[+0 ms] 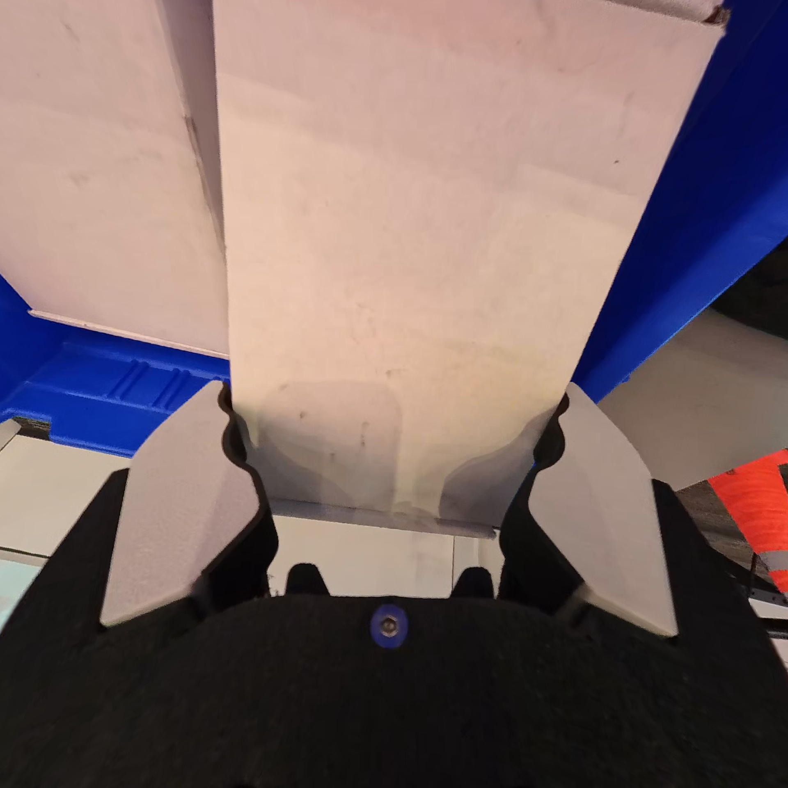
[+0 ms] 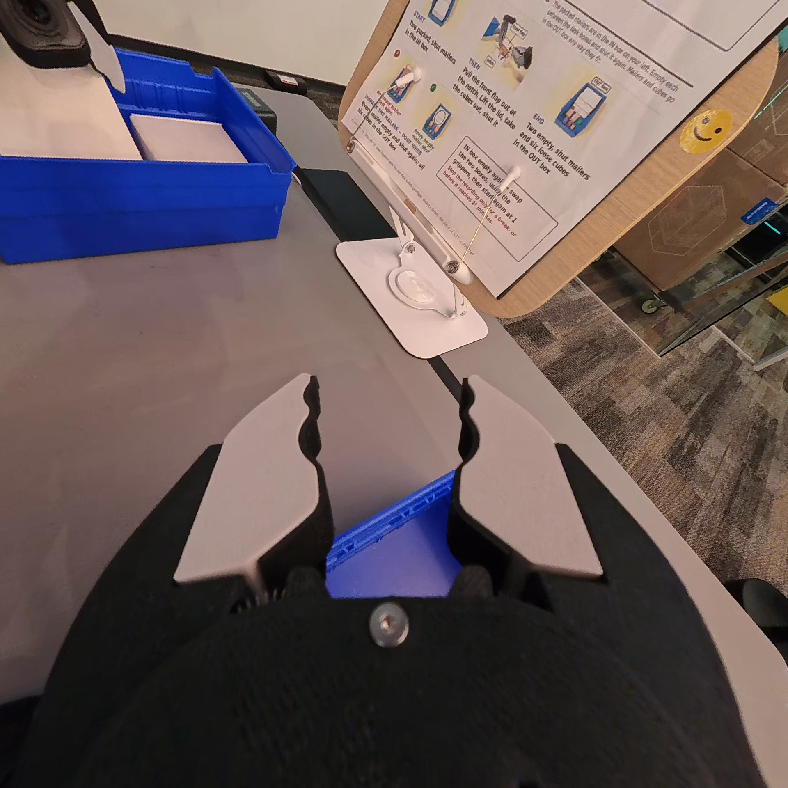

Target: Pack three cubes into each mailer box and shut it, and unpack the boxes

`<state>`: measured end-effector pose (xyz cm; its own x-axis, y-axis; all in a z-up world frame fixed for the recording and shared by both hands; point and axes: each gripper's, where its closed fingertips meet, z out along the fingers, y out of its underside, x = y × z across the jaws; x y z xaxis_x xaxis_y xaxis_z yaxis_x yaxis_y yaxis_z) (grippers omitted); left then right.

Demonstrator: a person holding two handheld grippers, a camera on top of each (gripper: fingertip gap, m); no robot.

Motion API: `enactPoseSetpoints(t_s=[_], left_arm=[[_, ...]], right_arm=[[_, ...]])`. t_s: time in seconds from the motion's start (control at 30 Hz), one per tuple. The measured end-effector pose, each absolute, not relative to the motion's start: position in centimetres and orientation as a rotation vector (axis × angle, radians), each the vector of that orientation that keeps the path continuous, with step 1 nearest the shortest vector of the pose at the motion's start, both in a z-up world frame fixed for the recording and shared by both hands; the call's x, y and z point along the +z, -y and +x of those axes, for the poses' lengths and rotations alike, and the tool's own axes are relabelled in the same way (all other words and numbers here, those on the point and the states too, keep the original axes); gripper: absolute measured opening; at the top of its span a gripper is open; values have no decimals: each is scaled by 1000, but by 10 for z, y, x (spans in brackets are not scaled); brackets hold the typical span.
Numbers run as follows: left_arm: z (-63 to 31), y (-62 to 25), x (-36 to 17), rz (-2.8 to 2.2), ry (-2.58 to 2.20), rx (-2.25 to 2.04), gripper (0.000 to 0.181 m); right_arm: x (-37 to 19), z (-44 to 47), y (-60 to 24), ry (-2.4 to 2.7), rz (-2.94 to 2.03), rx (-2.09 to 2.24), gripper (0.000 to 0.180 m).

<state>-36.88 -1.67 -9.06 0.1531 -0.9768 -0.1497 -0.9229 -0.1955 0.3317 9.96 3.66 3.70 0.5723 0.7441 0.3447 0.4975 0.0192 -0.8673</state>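
Note:
My left gripper (image 1: 392, 405) is shut across the width of a white mailer box (image 1: 426, 213), its fingertips pressing both side edges. The box is closed and sits tilted over the blue bin (image 1: 106, 392). A second white mailer (image 1: 98, 170) lies in the bin to its left. In the right wrist view the same bin (image 2: 140, 209) stands at the far left of the grey table, with the held mailer (image 2: 59, 123) and the second mailer (image 2: 187, 136) inside. My right gripper (image 2: 388, 409) is open and empty above the table. No cubes show.
A corner of another blue bin (image 2: 396, 550) lies below the right gripper. An instruction board (image 2: 554, 128) on a white stand (image 2: 409, 298) stands at the table's right edge. Beyond it are carpet floor and cardboard boxes (image 2: 690, 204). An orange striped object (image 1: 759, 503) is at the right. Across from one pair of fingers to the other is roughly 50 cm.

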Motion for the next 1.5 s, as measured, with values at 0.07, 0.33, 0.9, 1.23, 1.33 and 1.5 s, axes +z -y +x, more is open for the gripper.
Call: enactPoseSetpoints(t_s=[0.07,0.33,0.9,1.23,1.33,1.5], left_arm=[[-372,17,-94,2252,1869,-500,134],[-363,26,-124,2347,1830,-276,133],[-326,23,-143,2343,1939,-146,141],[-327,24,-141,2384,1902,-179,139],[-327,22,-139,2373,1937,-229,138],[-326,20,-130,2363,1966,-277,136]], right_arm=[[38,100,-36,1057,-1632,265,64],[38,103,-36,1048,-1633,276,64],[24,104,-41,1065,-1684,273,64],[21,104,-41,1074,-1694,273,64],[21,104,-40,1074,-1692,278,64],[21,105,-40,1075,-1694,281,64]])
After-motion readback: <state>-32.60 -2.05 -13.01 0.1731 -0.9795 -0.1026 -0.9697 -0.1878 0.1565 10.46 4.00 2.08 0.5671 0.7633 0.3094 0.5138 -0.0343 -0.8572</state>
